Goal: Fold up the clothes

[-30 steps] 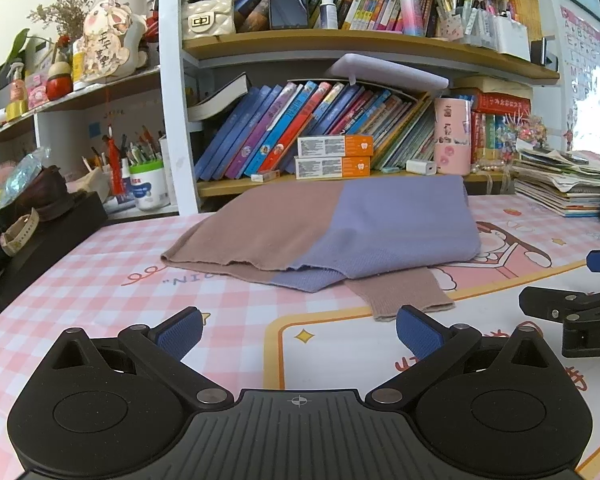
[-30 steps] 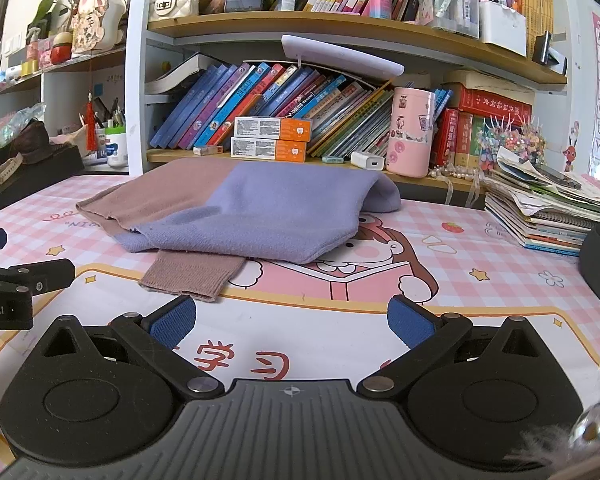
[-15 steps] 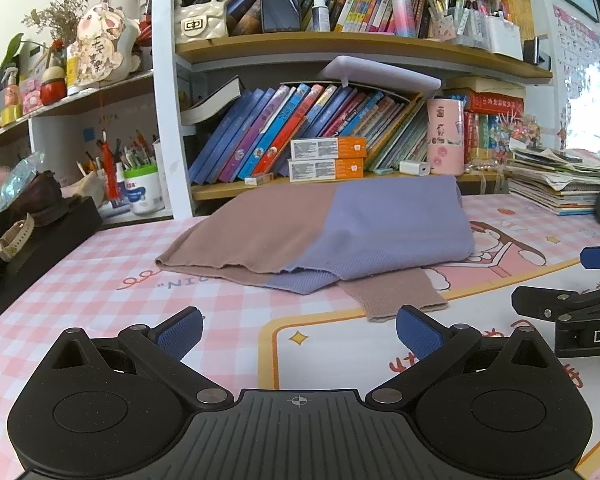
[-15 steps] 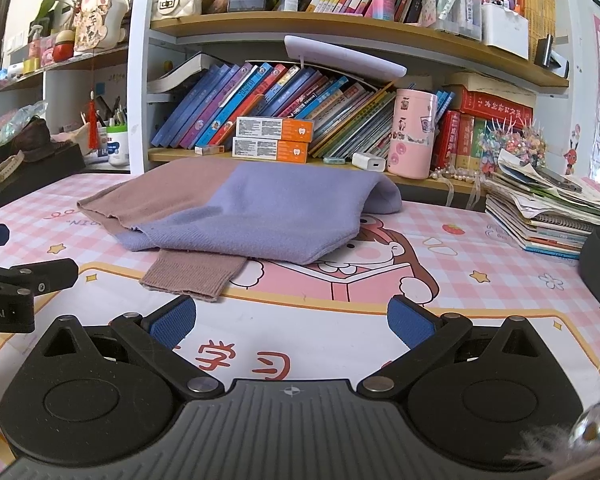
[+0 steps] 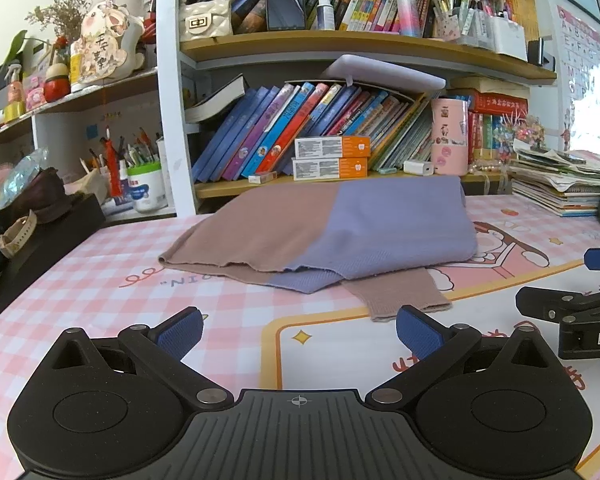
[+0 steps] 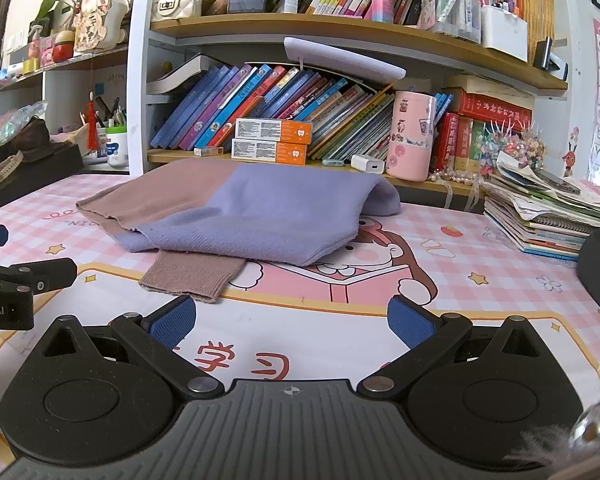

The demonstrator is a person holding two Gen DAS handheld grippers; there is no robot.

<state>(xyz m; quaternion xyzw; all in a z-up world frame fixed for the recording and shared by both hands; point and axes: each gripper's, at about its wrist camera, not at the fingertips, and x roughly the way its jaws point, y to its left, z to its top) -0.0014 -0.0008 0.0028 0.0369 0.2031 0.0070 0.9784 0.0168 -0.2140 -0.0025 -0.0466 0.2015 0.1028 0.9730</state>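
Note:
A folded knit sweater, half brown and half lilac, lies on the pink checked table mat, with a brown ribbed cuff sticking out toward me. It also shows in the right wrist view, cuff at its near left. My left gripper is open and empty, a short way in front of the sweater's near edge. My right gripper is open and empty, just short of the cuff. Each gripper shows at the edge of the other's view.
A bookshelf with leaning books, two orange boxes and a pink cup stands right behind the sweater. A stack of magazines lies at the right. A black box with a hat and a watch sits at the left.
Both grippers have stayed open and nearly still. The left wrist view has shifted slightly, so the sweater sits a little lower left in it.

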